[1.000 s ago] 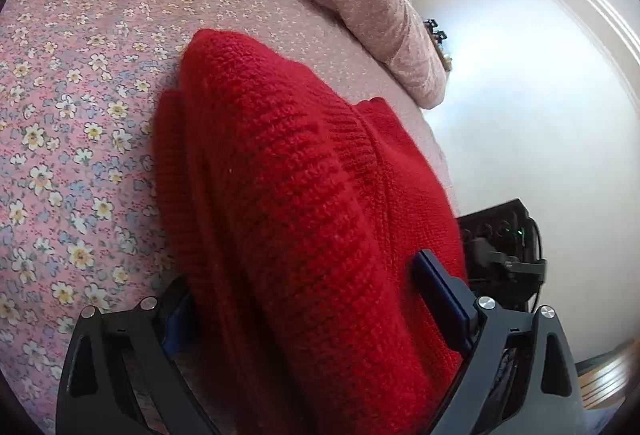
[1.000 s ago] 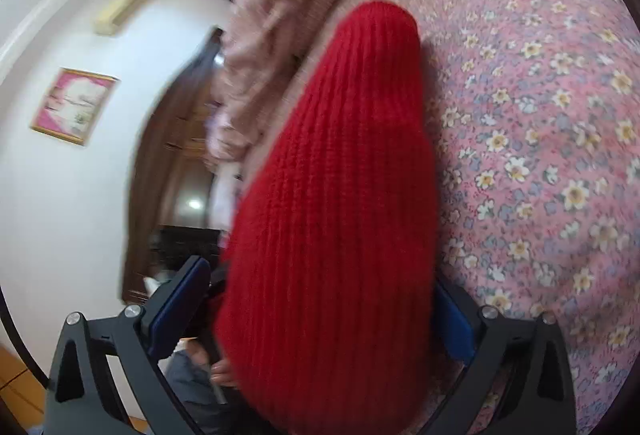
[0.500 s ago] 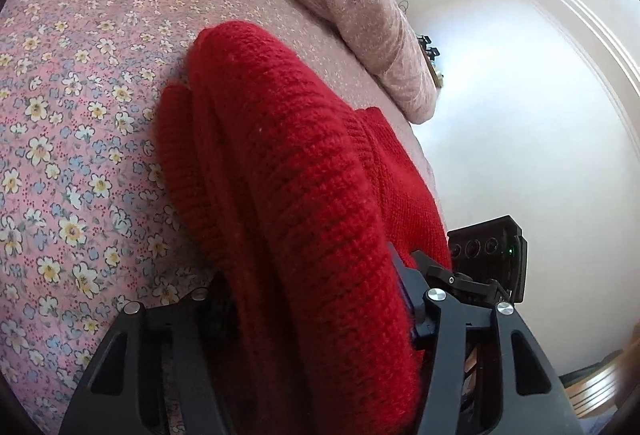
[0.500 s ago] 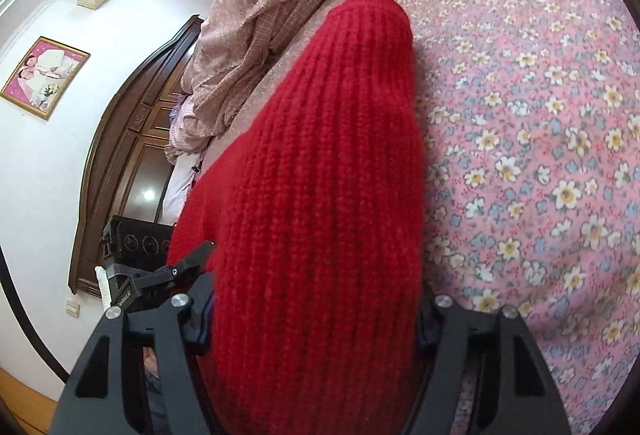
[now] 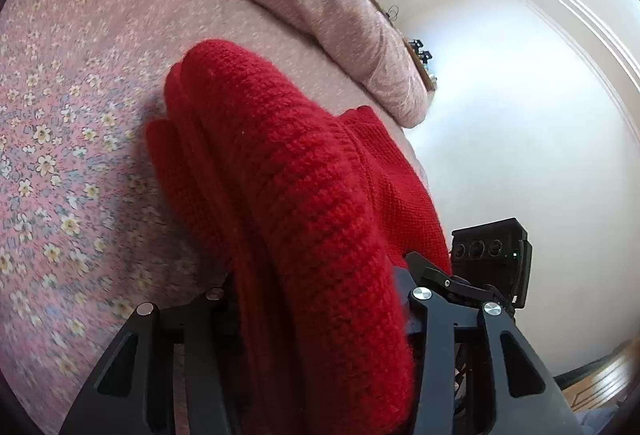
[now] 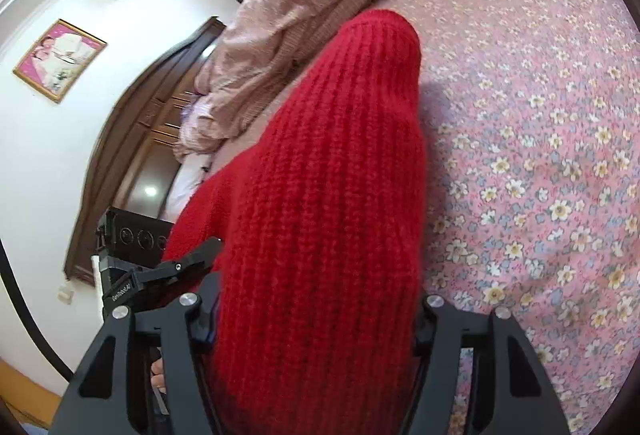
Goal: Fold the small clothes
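1. The left gripper has just been closing its jaws on the near edge of the red knitted sweater, bunched between them.
2. The sweater lies on the floral bedsheet, this side of the pink quilt.
3. The right gripper has likewise just been closing, and pinches a ribbed fold of the sweater's other end.

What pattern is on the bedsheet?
Small yellow-and-white flowers on pink bedsheet, clearest in the right wrist view.
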Demonstrator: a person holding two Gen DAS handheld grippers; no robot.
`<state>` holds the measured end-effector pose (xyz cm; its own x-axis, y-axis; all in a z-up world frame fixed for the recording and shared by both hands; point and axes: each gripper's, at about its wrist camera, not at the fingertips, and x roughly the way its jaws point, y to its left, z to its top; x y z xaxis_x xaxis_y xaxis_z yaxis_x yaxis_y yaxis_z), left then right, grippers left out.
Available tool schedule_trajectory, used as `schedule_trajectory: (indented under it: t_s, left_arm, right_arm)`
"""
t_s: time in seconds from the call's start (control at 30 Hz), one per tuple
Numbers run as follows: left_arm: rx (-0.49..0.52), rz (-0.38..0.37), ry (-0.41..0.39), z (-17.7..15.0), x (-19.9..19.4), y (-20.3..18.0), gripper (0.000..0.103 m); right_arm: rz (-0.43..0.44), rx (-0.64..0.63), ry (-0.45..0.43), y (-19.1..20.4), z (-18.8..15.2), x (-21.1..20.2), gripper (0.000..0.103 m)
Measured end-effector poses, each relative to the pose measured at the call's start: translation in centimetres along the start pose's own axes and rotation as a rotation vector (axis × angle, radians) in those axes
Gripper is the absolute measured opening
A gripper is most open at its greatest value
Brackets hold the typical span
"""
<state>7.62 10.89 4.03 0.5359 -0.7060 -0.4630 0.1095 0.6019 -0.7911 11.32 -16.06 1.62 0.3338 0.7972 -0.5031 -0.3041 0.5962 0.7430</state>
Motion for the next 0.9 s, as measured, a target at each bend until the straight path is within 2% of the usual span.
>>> schedule_trajectory:
  t_s: [0.23,0.5,0.73,0.9]
  left_arm:
    - [0.038,0.021,-0.011,0.7,2.1,-4.5,0.041]
    - [0.101,0.031,0.006,3.1,6.7,-9.3,0.041]
    - [0.133,0.03,0.007,5.8,10.8,-11.6,0.041]
    - [0.141,0.032,0.007,8.4,14.0,-11.5,0.041]
  right_arm:
    - [0.037,-0.052,-0.018,0.2,2.7,-3.5,0.066]
    - [0.038,-0.07,-0.06,-2.2,6.1,-8.4,0.066]
    - [0.039,-0.07,-0.084,-5.1,10.4,-11.1,0.066]
    - [0.053,-0.068,-0.089,-7.1,14.4,-10.9,0.066]
